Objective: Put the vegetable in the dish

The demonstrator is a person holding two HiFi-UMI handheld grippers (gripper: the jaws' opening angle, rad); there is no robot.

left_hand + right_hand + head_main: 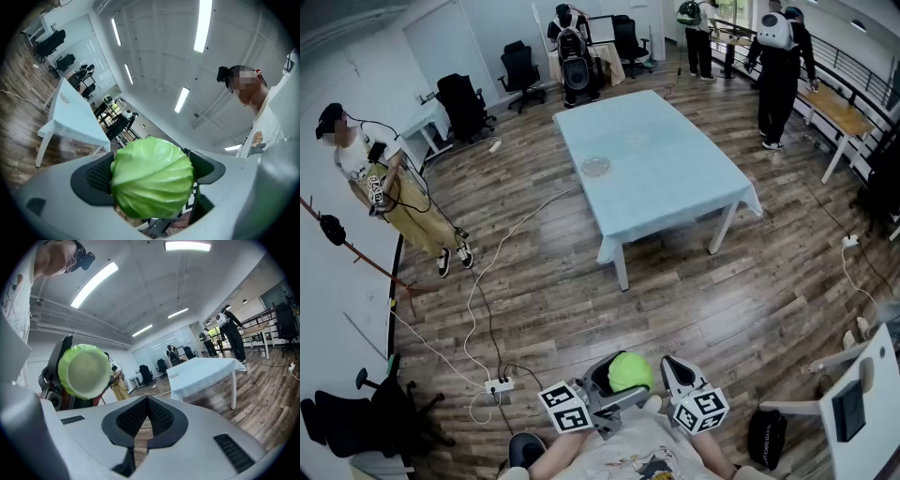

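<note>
Left gripper [622, 382] is clamped on a round green cabbage [630, 370]. Its own view shows the two dark ribbed pads pressing on opposite sides of the head, with the jaws spread wide around it. Right gripper [671, 365] is closed on nothing, and in its own view the ribbed pads meet at their tips. Both grippers are held close to the person's chest at the bottom of the head view, the right one just beside the left. From the right gripper view the cabbage shows its pale, flat underside at upper left.

A small, shallow, clear dish [596, 167] lies on a table [675, 159] covered with a light blue cloth, near the table's left edge in the head view. The cloth shows through the dish, which is too small in the picture to make out anything lying in it. The cabbage is well apart from the dish, with a stretch of wooden floor [675, 300] between the person and the table.

White cables [487, 281] run across the floor to a power strip [499, 384] at lower left.
</note>
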